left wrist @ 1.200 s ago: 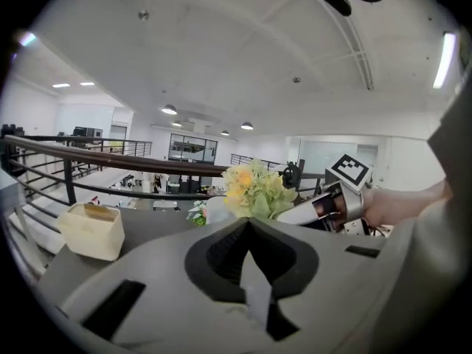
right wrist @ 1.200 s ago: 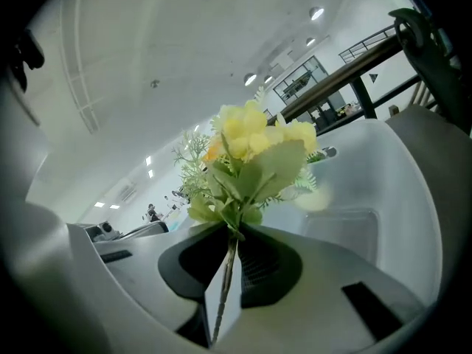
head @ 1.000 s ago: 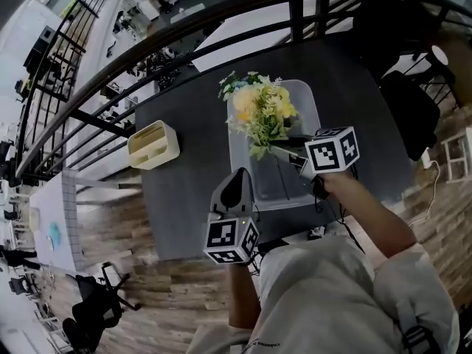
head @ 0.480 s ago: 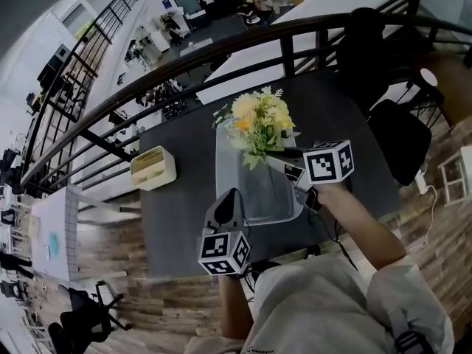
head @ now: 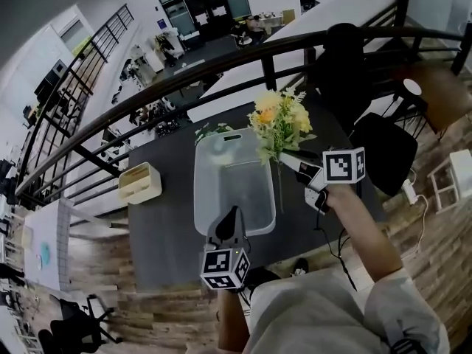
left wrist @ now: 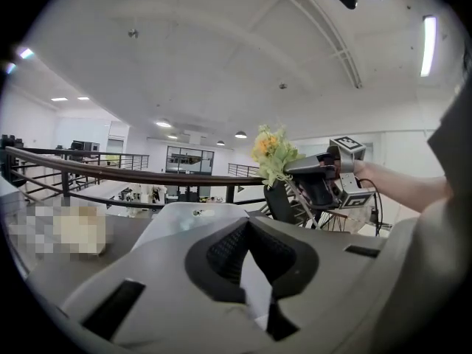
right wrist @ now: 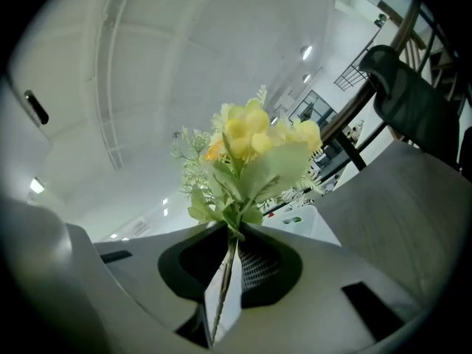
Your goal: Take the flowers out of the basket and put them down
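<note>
Flowers (head: 280,120): yellow bunch, up in the air over the far right corner of the basket (head: 203,190).
Right hand-held gripper (head: 291,159): narrow, clamped on the flower stems.
Left hand-held gripper (head: 230,216): jaws together, nothing between, at the basket's near rim.
Basket: grey, on the dark surface (head: 162,220).

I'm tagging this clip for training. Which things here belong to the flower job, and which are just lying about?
Job in hand: flowers, gripped by the right gripper; grey basket; dark table.
Lying about: cream box on the table; black chair beside it.
</note>
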Motion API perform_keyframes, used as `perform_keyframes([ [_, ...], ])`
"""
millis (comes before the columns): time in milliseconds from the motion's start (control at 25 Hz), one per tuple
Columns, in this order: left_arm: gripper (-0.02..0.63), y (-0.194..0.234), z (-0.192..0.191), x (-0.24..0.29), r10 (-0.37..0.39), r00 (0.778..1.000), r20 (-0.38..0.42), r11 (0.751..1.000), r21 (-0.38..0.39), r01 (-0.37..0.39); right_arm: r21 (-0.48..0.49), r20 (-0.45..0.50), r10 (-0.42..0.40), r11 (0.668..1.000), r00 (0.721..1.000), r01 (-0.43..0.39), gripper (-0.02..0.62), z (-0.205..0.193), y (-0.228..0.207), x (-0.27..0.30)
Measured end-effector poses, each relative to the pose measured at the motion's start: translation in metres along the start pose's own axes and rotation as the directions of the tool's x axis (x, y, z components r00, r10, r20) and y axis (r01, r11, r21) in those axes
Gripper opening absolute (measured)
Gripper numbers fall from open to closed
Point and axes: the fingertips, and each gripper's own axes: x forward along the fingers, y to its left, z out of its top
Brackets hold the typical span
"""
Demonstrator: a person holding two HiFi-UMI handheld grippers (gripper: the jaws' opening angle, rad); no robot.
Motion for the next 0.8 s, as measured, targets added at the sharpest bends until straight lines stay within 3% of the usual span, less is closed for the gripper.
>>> perform_keyframes([
  [200, 0.018, -0.028, -0.019, 0.006, -0.014, 1.0, -0.027, 0.999, 0.028, 0.015, 0.024, 0.019, -0.079, 0.997, 0.997, 0.079, 0.067, -0.013, -0.046, -0.045],
  [440, 0.018, -0.038, -0.012, -0.004, -0.039, 0.998, -0.044, 0.995, 0.086, 0.042, 0.069, -0.05, -0.216, 0.973, 0.975, 0.219, 0.067, -0.058, -0.11, -0.064],
  [800, 0.018, -0.054, -0.021, -0.004, -0.083, 0.993, -0.079, 0.99, 0.107, 0.091, 0.037, -0.27, -0.397, 0.906, 0.878, 0.421, 0.067, -0.154, -0.219, -0.073],
])
